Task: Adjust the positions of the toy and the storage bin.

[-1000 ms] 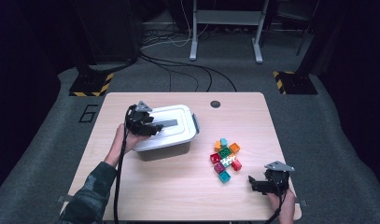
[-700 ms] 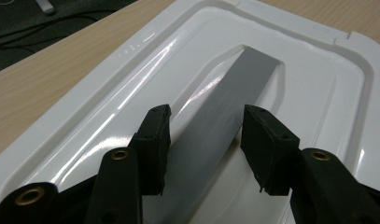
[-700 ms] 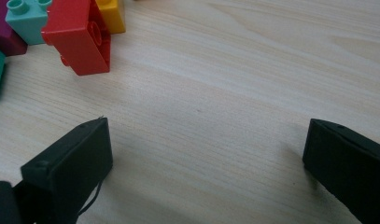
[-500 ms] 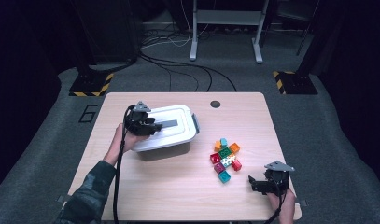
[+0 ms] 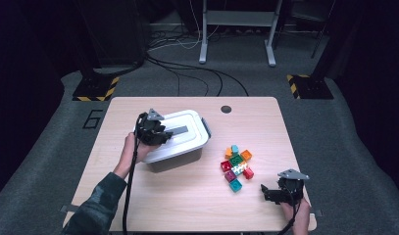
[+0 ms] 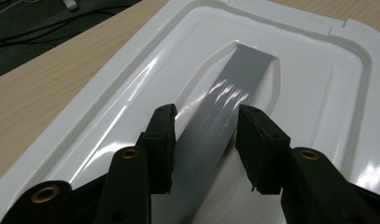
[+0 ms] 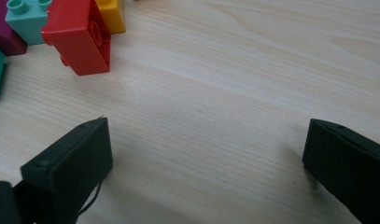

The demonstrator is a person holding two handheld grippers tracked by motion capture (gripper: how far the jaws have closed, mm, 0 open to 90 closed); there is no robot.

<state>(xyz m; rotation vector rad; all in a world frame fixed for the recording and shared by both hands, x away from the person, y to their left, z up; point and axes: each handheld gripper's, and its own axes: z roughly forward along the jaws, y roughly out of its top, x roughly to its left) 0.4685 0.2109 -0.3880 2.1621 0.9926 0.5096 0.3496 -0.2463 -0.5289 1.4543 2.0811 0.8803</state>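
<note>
A white lidded box (image 5: 189, 144) stands on the left half of the wooden table (image 5: 153, 200). A flat grey handle (image 6: 239, 79) runs along the lid's recess. My left gripper (image 6: 205, 140) straddles this handle, and its jaws have just been closing on it. A thin sliver of lid still shows beside the left pad. In the high view the left gripper (image 5: 160, 132) lies over the lid's near-left part. My right gripper (image 5: 266, 192) rests near the table's front right with its jaws wide open over bare wood (image 7: 206, 154).
A cluster of several coloured bricks (image 5: 236, 165) lies right of the box. A red brick (image 7: 80, 37) and a teal one (image 7: 26, 16) lie ahead-left of the right gripper. A round hole (image 5: 226, 109) marks the table's far edge.
The left gripper's jaws have drawn closer together around the lid's handle. The right gripper and the bricks have stayed where they were.
</note>
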